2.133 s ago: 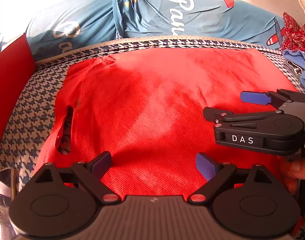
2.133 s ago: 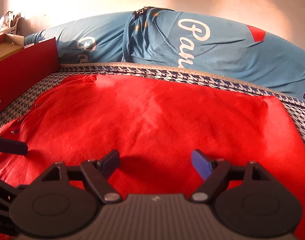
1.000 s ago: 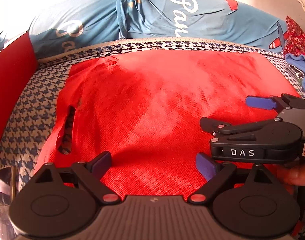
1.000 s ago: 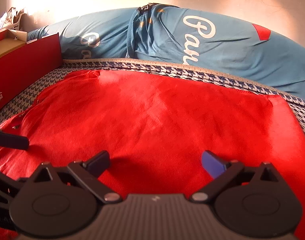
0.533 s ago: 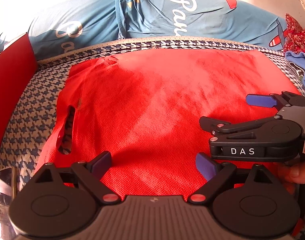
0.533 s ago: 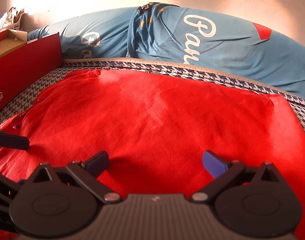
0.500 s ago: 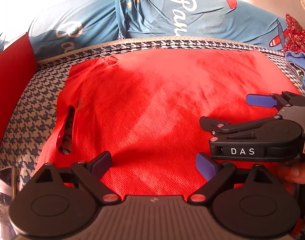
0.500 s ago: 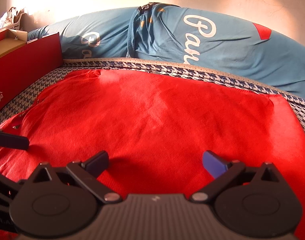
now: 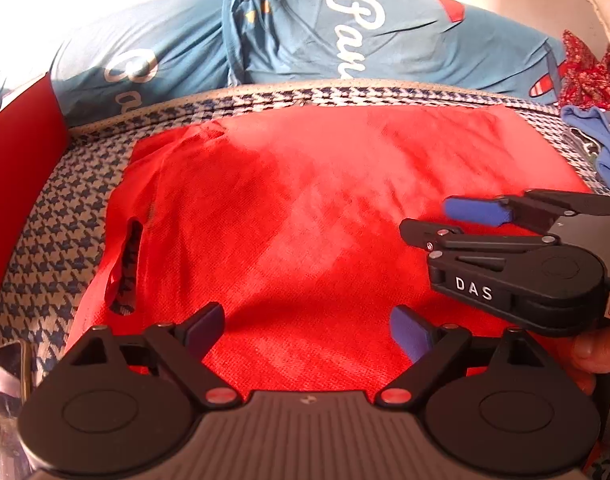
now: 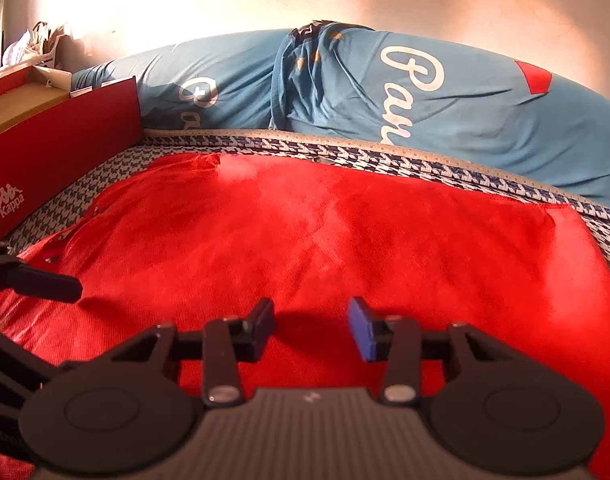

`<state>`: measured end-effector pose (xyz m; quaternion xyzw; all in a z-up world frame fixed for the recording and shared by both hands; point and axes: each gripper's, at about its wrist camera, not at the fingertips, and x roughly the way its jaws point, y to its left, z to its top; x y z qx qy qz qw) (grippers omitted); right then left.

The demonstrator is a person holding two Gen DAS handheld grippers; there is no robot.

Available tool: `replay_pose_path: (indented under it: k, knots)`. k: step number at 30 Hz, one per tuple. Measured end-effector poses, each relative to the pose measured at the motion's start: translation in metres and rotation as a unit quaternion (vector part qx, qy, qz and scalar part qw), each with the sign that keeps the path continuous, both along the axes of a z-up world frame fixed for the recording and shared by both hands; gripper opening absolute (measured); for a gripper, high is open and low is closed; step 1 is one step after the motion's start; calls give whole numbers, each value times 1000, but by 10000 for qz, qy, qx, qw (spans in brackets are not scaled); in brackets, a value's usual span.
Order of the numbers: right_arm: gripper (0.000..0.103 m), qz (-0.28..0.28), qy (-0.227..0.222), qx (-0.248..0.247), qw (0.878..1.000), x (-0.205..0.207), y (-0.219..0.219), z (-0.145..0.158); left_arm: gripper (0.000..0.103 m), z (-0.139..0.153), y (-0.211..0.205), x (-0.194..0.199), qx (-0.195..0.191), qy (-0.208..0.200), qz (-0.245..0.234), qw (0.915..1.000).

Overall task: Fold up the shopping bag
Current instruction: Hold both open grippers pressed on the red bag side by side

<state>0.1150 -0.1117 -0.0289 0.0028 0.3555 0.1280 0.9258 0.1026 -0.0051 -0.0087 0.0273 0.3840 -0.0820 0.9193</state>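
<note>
A red shopping bag (image 9: 329, 216) is lying flat on a bed covered in a blue and white houndstooth cover (image 9: 49, 240), with blue pillows (image 9: 289, 36) lining the wall behind it.

The left wrist view is showing the bag's cut-out handle slot (image 9: 127, 268) near its left edge, something the right wrist view is only catching as a thin, foreshortened crease. This view is also taking in the right gripper (image 9: 433, 216) from the side, lying low over the bag's right part, with a fingertip of the hand (image 9: 597, 350) holding it peeking out below. At the far right some blue cloth (image 9: 601, 148) and a red patterned fabric (image 9: 585, 68) are showing; the right wrist view has neither.

The left gripper (image 9: 305, 328) is hovering over the near edge of the bag, its jaws spread apart and having just been closing a little, with only the flat fabric beneath them and nothing pinched.

The right wrist view is showing the right gripper (image 10: 311, 326) with its jaws having just been closing sharply; a narrow gap is remaining between the pads, and I cannot tell whether any fabric is caught there. This view alone is showing the red shoe box (image 10: 61, 160) with its white logo at the left, open at the top, and one finger of the left gripper (image 10: 45, 282) poking in from the left edge.
</note>
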Motion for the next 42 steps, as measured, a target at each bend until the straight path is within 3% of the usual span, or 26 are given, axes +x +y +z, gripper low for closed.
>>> replay_pose_path:
  k: [5, 9, 12, 15, 17, 22, 28, 32, 42]
  knots:
    - [32, -250, 373, 227, 9987, -8, -14, 9, 83, 5, -8, -6, -18, -31, -313, 9995]
    - [37, -415, 600, -64, 9973, -30, -28, 14, 76, 2, -12, -10, -44, 82, -486, 9988]
    - [52, -328, 672, -314, 9967, -47, -37, 19, 64, 3, -19, -15, -94, 152, -694, 9974]
    - [69, -353, 699, -356, 9963, -65, -49, 24, 58, 3, -26, -21, -126, 191, -832, 9963]
    - [70, -470, 721, -246, 9960, -72, -54, 24, 52, 3, -30, -25, -121, 176, -909, 9956]
    - [74, -875, 850, 122, 9925, -69, -57, 10, 52, 2, -31, -27, -190, 240, -783, 9965]
    - [84, -843, 756, -206, 9934, -67, -46, 0, 49, 1, -35, -32, -195, 240, -697, 9971]
    - [94, -1045, 811, -158, 9911, -64, -51, -4, 49, -1, -40, -34, -103, 222, -742, 9969]
    - [103, -1088, 827, -172, 9905, -58, -50, -10, 51, -1, -49, -44, -44, 237, -851, 9961]
